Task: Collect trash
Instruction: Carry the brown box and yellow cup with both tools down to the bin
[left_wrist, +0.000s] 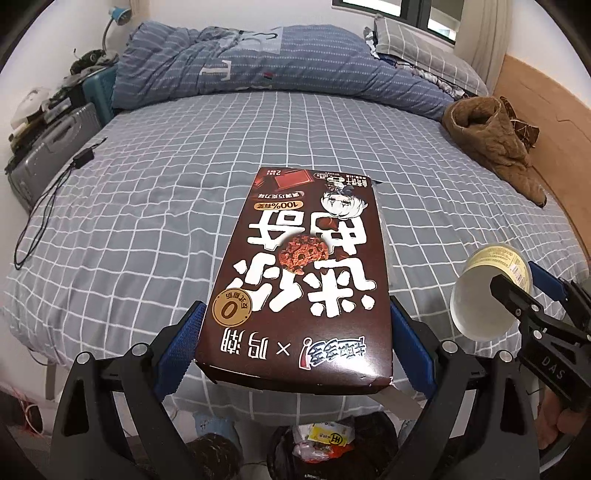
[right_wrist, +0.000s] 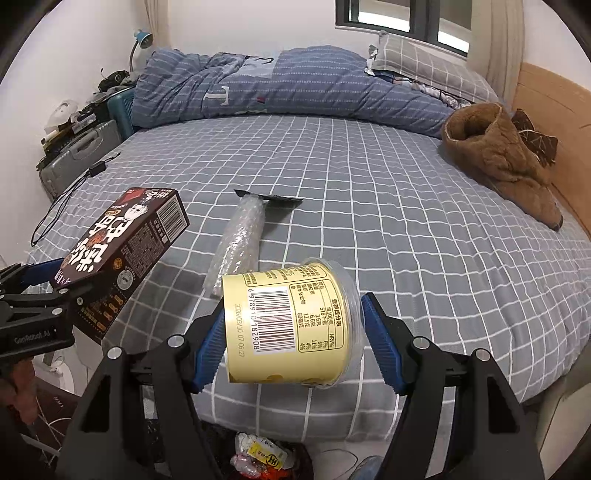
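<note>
**Box and cup held above the edge of the bed**

A brown biscuit box (left_wrist: 295, 273) is gripped by the left gripper (left_wrist: 295, 343). Its blue pads are pressed on the two long sides of the box, near the lower end, and the box is lifted off the bed (left_wrist: 147, 221), tilted with its printed face up. In the right wrist view the same box is seen at the left, raised clear of the checked sheet.

A yellow paper cup (right_wrist: 291, 325) is held by the right gripper (right_wrist: 295, 339). The cup is lying on its side between the pads, with the barcode label turned up; the jaws are about half open around it, and the left pad is seen touching its wall. The white inside of the cup is visible in the left wrist view.

A roll of bubble wrap (right_wrist: 236, 243) is left on the sheet, beyond the cup. A bin (left_wrist: 325, 450) with wrappers inside is seen on the floor below the grippers, beside the bed. A brown garment (right_wrist: 506, 158) is lying near the headboard.
</note>
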